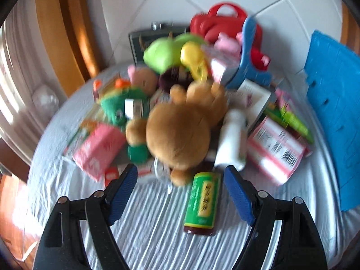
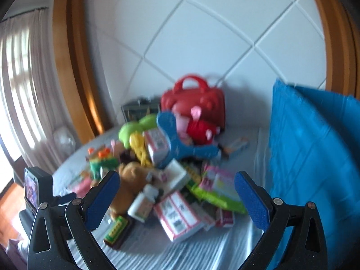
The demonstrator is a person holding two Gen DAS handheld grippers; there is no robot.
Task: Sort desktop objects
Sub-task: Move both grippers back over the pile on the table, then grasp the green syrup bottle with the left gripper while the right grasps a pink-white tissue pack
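A pile of toys and boxes lies on a white striped cloth [image 1: 153, 231]. A brown teddy bear [image 1: 180, 132] sits at its front, with a green-labelled bottle [image 1: 202, 202] lying before it and a white bottle [image 1: 231, 139] to its right. My left gripper [image 1: 181, 191] is open and empty, just short of the bear and the green bottle. My right gripper [image 2: 176, 199] is open and empty, above the pile's near side, with the bear [image 2: 128, 180], white bottle [image 2: 144, 204] and a pink-and-white box [image 2: 177, 216] between its fingers in view.
A red toy case [image 2: 193, 103], a blue toy [image 2: 173, 139], green plush [image 1: 164, 54] and pink boxes [image 1: 274, 150] make up the pile. A blue folded bin [image 2: 315, 157] stands at the right, also in the left wrist view [image 1: 333, 112]. A tiled wall lies behind. The left gripper's body [image 2: 38, 193] is at lower left.
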